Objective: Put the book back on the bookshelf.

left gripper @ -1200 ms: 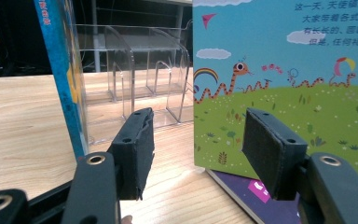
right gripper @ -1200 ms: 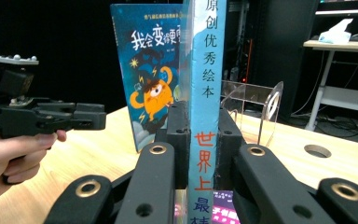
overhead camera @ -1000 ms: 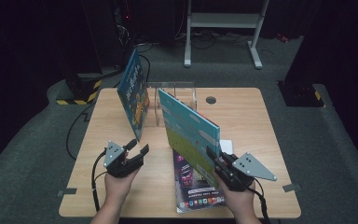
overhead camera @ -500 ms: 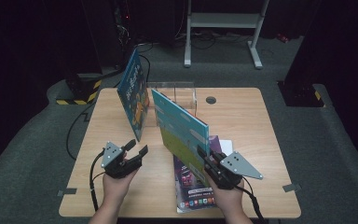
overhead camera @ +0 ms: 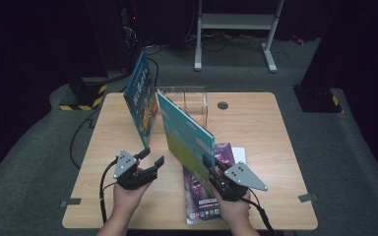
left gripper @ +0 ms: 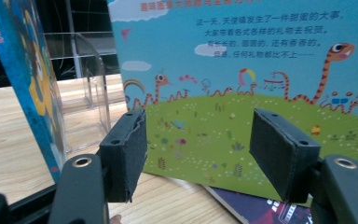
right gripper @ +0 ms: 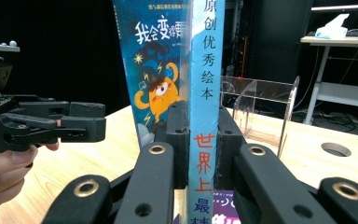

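My right gripper (overhead camera: pixel 210 166) is shut on the spine of a light blue and green picture book (overhead camera: pixel 184 132), which it holds upright on edge above the table; the spine (right gripper: pixel 205 93) sits pinched between the jaws. My left gripper (overhead camera: pixel 152 156) hovers to the book's left, and its jaws have just been opening with nothing between them. Its pads (left gripper: pixel 126 154) frame the book's snake-and-meadow cover (left gripper: pixel 242 93) farther off. A dark blue book with an orange monster (overhead camera: pixel 140 96) stands upright behind, against a clear stand.
The clear acrylic book stand (overhead camera: pixel 194 98) sits mid-table at the back. A purple book (overhead camera: pixel 204 196) lies flat under my right hand. The wooden table (overhead camera: pixel 275 128) has a cable hole (overhead camera: pixel 222 104) at the back. A cable trails off the left edge.
My right gripper has carried the upright book a little leftward and slightly down. The left gripper's jaws stand a bit wider; that hand has hardly moved.
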Tool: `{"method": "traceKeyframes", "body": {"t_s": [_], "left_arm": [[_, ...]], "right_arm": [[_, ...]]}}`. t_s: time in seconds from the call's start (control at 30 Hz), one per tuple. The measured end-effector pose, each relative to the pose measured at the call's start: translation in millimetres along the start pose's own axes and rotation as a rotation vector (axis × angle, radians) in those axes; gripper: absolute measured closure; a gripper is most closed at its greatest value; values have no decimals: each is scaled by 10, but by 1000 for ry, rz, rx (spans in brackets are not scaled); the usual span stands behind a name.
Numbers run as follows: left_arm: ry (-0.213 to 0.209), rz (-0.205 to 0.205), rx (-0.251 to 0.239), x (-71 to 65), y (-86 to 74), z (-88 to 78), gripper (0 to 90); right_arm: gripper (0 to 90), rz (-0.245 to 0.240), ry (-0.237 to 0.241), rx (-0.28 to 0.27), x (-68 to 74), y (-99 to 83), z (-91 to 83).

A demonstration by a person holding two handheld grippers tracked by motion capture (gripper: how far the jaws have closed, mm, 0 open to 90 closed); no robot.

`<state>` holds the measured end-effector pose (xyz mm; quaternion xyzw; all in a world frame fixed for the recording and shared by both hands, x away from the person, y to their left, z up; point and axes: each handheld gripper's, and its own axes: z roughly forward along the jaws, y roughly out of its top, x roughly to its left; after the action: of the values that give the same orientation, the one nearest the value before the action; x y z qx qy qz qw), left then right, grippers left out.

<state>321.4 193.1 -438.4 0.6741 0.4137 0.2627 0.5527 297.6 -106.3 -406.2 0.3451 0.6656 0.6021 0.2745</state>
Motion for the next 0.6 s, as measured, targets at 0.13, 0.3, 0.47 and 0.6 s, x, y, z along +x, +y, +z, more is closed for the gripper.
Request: {"method": "traceKeyframes", "body": {"t_s": [0.13,0.3,0.47,0.6], "left_arm": [[-12,-1,-2,-20,15,-4,355],[-29,7,-26,-74,63,-39,350],[-44,17,-41,-118,105,-69,346],[-53,20,-41,-137,122,-77,337]], "right_arm": [[801,10,-3,3,30,-16,9],[785,29,5,12,75,-39,28],[774,23,16,10,116,-58,33],[766,18,26,12,149,-66,30]]}}
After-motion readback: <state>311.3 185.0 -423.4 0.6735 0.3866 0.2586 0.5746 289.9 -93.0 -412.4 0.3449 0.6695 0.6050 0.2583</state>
